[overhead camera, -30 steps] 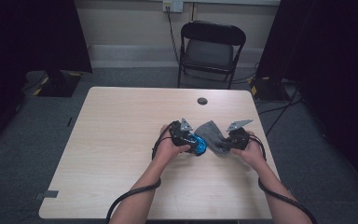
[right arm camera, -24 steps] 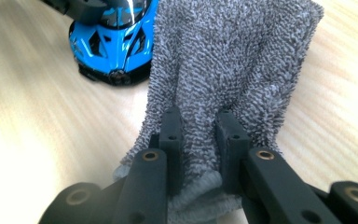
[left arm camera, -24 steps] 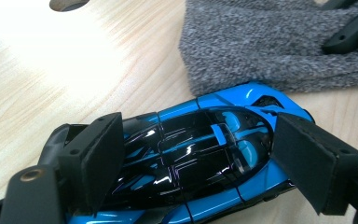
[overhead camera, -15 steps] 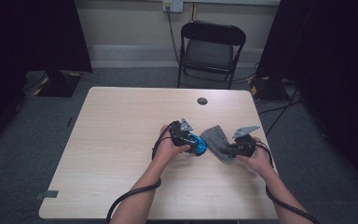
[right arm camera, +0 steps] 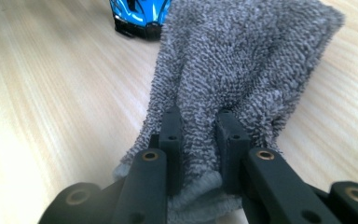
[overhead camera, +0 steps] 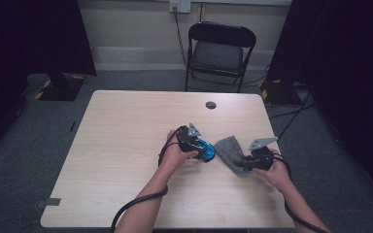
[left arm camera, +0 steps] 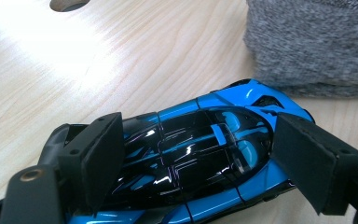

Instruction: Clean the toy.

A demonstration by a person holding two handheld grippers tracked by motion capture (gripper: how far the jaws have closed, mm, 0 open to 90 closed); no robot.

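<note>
The toy car (left arm camera: 191,158) sits crosswise in the left gripper's (overhead camera: 200,144) grasping fingers, nose toward the grey cloth (right arm camera: 242,70) pinched tight by the right gripper (overhead camera: 248,162) just beside it on the worktop (overhead camera: 126,145)

blue-and-black toy car (left arm camera: 200,154), grey cloth (right arm camera: 233,70), pale wood-grain table (overhead camera: 126,136)

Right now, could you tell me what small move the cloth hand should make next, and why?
Probably slide the grey cloth back onto the blue toy car. The right gripper pinches the cloth just beside the car, which the left gripper holds on the table.
</note>
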